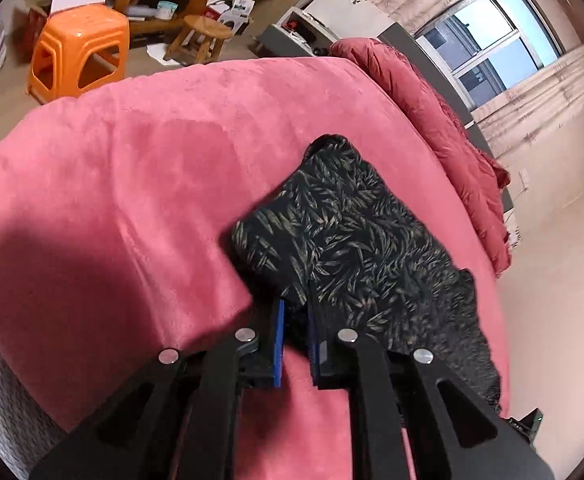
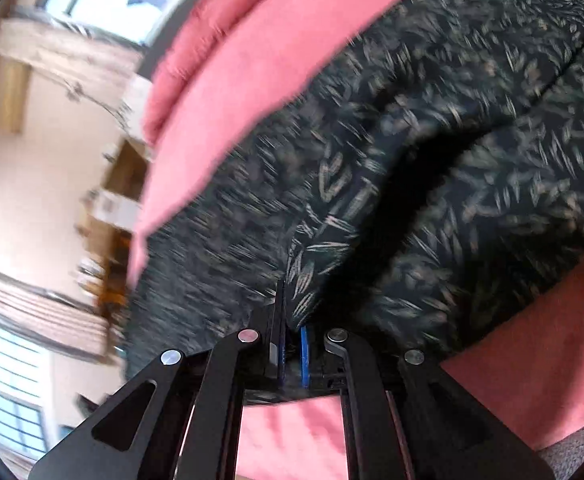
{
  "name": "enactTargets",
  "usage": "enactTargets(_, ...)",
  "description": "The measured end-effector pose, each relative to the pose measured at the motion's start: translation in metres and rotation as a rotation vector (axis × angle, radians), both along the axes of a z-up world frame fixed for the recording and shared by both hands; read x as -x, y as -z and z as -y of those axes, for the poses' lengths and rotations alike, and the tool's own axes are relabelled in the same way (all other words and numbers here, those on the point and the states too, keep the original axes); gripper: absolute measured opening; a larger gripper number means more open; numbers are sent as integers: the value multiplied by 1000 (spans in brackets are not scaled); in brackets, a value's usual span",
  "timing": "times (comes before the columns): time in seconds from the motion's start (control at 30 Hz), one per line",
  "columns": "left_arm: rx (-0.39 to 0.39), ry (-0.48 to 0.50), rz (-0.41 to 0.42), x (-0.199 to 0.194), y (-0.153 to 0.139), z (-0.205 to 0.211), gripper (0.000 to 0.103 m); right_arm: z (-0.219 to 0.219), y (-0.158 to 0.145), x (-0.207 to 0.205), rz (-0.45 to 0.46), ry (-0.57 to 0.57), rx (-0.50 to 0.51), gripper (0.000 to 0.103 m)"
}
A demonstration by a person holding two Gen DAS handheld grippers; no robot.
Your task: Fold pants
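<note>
The pants are black with a pale leaf print and lie partly folded on the pink bed cover. My left gripper is shut on their near edge, with the cloth pinched between the blue pads. In the right wrist view the pants fill most of the frame, with a deep fold in the middle. My right gripper is shut on a bunched edge of the cloth. This view is blurred by motion.
An orange plastic stool and a wooden stool stand on the floor beyond the bed. A red quilt is piled along the bed's right side under the window. Cluttered shelves stand at the back.
</note>
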State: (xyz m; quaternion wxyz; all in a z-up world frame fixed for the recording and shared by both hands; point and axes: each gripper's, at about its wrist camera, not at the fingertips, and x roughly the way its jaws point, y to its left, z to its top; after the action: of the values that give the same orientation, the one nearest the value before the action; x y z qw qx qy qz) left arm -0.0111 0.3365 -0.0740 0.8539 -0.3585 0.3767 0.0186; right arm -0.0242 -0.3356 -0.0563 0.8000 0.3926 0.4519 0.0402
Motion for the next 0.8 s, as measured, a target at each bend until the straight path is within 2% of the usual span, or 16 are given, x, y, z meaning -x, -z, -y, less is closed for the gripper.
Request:
enactTargets(0.03, -30, 1, 1, 1, -4, 3, 14, 2, 4, 1, -13, 2, -4, 5)
enactTargets(0.07, -52, -2, 4, 2, -9, 5, 25, 6, 7, 2, -15, 14, -30, 8)
enactTargets(0.1, -69, -15, 18, 4, -15, 6, 32, 10, 10, 3, -17, 27, -54, 17)
enactTargets(0.13, -81, -32, 39, 6, -21, 5, 44, 18, 10, 6, -9, 50, -90, 34)
enactTargets(0.17, -101, -60, 60, 9, -28, 5, 56, 26, 7, 11, 10, 75, -117, 43)
enactTargets(0.2, -136, -105, 86, 15, -36, 5, 61, 36, 5, 16, 27, 94, -128, 56)
enactTargets(0.23, -158, -139, 116, 20, -43, 5, 64, 46, -2, 21, 47, 130, -121, 58)
enactTargets(0.33, -164, -133, 189, 24, -56, 16, 65, 81, -14, 35, 76, 217, -45, 58)
enactTargets(0.47, -197, -6, 210, 14, -59, 50, 69, 138, -14, 51, 81, 348, -43, 58)
enactTargets(0.57, -184, 137, 205, -7, -56, 87, 71, 180, -6, 54, 64, 454, -50, 58)
enactTargets(0.7, -228, 294, 197, -28, -50, 142, 71, 223, 7, 53, 75, 550, -104, 48)
enactTargets(0.73, -234, 321, 193, -30, -49, 152, 71, 233, 11, 52, 85, 581, -124, 42)
enactTargets(0.8, -240, 392, 179, -35, -44, 171, 71, 227, 14, 39, 92, 618, -127, 34)
